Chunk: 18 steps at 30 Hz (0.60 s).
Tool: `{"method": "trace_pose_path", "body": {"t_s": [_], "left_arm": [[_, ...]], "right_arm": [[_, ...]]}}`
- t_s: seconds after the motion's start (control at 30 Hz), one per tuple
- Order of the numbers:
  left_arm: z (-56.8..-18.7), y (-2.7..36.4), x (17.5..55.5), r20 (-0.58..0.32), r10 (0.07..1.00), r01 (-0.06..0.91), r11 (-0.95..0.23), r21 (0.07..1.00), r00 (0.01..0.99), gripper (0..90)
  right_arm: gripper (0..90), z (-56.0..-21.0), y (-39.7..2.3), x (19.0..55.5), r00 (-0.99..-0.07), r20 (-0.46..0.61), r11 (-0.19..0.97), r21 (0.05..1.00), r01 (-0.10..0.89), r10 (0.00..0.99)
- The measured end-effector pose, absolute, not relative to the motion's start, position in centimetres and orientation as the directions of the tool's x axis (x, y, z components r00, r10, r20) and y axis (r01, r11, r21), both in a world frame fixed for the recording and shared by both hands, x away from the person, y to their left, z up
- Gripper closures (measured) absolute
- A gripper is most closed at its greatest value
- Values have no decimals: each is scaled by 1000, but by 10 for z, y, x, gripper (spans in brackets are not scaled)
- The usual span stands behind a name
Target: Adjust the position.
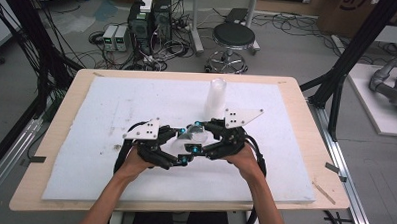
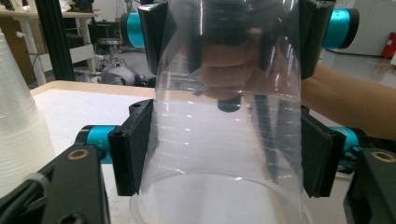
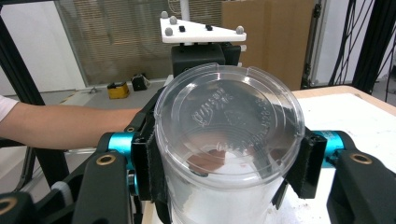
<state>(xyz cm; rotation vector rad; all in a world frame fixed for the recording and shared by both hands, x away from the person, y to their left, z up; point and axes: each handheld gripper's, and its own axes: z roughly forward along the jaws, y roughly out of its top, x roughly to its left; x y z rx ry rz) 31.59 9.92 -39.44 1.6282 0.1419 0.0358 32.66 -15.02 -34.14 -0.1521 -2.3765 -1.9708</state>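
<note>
The left claw point(image 1: 181, 150) is clamped on the wall of a clear plastic cup point(image 1: 191, 140), its pads point(image 2: 133, 147) pressed flat on both sides; the right claw point(image 1: 201, 137) grips the same cup from the opposite end, jaws tight against the sides near the base. The cup hangs on its side between the two, just above the white foam mat point(image 1: 110, 139) near the middle of the desk point(image 1: 305, 146). Two opposed grips on one cup suggest the hands are set to pull nested cups apart, though whether there is more than one cup in the grip I cannot tell. The thin wall flexes easily, so a hard squeeze could buckle it. A stack of cups point(image 1: 216, 98) stands upright just behind the right claw, the nearest thing to knock. To either side the mat lies bare out to its edges, leaving free room to draw the hands apart sideways.
</note>
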Motion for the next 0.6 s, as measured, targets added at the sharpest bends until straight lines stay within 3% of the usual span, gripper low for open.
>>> {"method": "trace_pose_path", "body": {"t_s": [0.07,0.2,0.23,0.6], "left_arm": [[-396,100,316,-63,117,69,-52,996,991,319],[-398,102,315,-73,124,81,-57,995,990,326],[-398,102,316,-72,124,79,-58,995,990,328],[-397,106,314,-60,127,72,-94,993,990,337]], "right_arm": [[393,-342,-150,327,-994,103,186,976,110,44],[196,-344,-148,327,-992,114,205,971,122,49],[182,-344,-147,327,-992,112,212,970,122,56],[163,-344,-148,327,-992,113,217,968,123,60]]}}
